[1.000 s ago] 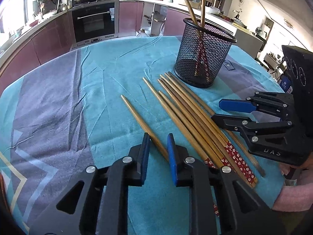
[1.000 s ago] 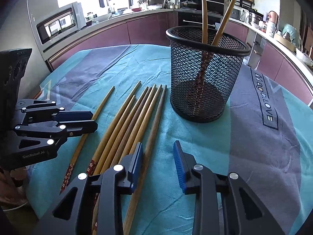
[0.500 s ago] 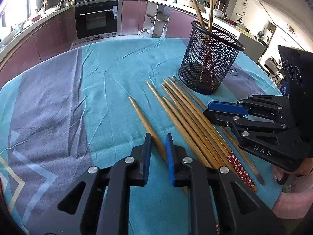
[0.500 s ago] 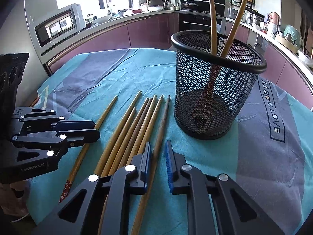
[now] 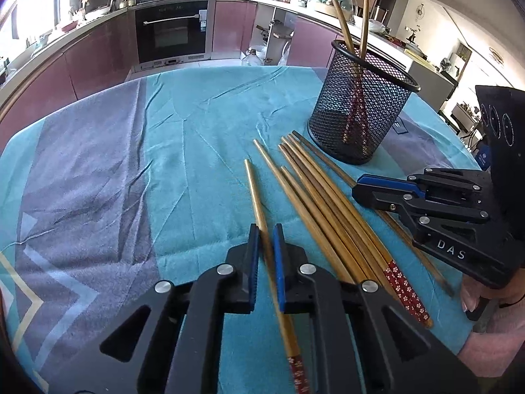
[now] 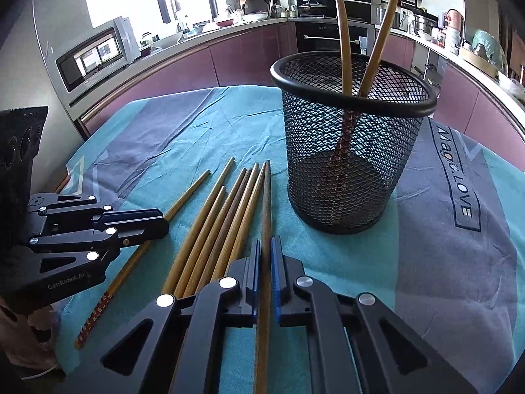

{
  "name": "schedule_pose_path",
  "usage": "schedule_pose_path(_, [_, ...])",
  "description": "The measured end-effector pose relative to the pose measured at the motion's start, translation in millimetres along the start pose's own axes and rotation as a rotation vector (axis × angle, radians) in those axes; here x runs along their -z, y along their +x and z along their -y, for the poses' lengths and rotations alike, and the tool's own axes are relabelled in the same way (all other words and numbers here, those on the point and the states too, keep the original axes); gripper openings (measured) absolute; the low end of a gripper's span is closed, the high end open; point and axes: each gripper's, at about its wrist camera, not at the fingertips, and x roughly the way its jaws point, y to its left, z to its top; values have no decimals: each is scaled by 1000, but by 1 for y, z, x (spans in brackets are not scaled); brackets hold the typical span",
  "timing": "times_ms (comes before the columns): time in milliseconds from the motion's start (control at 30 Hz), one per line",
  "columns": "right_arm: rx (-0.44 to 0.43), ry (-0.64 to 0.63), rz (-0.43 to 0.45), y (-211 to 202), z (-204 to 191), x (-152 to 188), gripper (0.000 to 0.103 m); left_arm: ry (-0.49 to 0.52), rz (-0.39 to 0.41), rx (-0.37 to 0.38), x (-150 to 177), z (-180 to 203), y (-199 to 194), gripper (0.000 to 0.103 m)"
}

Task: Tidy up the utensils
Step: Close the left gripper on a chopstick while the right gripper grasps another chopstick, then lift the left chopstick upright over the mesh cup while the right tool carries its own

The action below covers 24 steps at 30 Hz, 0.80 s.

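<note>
Several wooden chopsticks (image 5: 323,197) (image 6: 226,220) lie side by side on the teal cloth, some with red flowered ends. My left gripper (image 5: 266,229) is shut on the leftmost, lighter chopstick (image 5: 254,187), which lies apart from the others. The rightmost, darker chopstick (image 6: 266,193) sits clamped in my right gripper (image 6: 265,243), which is shut on it. A black mesh holder (image 5: 361,111) (image 6: 351,151) stands just beyond the row with two chopsticks upright in it. Each gripper shows in the other's view: the right gripper (image 5: 364,192) and the left gripper (image 6: 160,225).
The table carries a teal and grey cloth (image 5: 131,170) (image 6: 443,246) with open room on both sides of the row. Kitchen cabinets, an oven (image 5: 172,29) and a microwave (image 6: 95,55) stand behind. A hand in a pink sleeve (image 5: 492,335) holds the right gripper.
Both grippers' jaws came together onto a chopstick each: the left on the leftmost stick, the right on the rightmost one. Both views have edged slightly closer to the sticks.
</note>
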Motion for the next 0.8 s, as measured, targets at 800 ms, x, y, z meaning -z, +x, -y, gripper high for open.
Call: schedule_pose_path(800, [-174, 47, 185, -80, 8, -8, 5, -29, 149, 197, -20, -4, -71, 7])
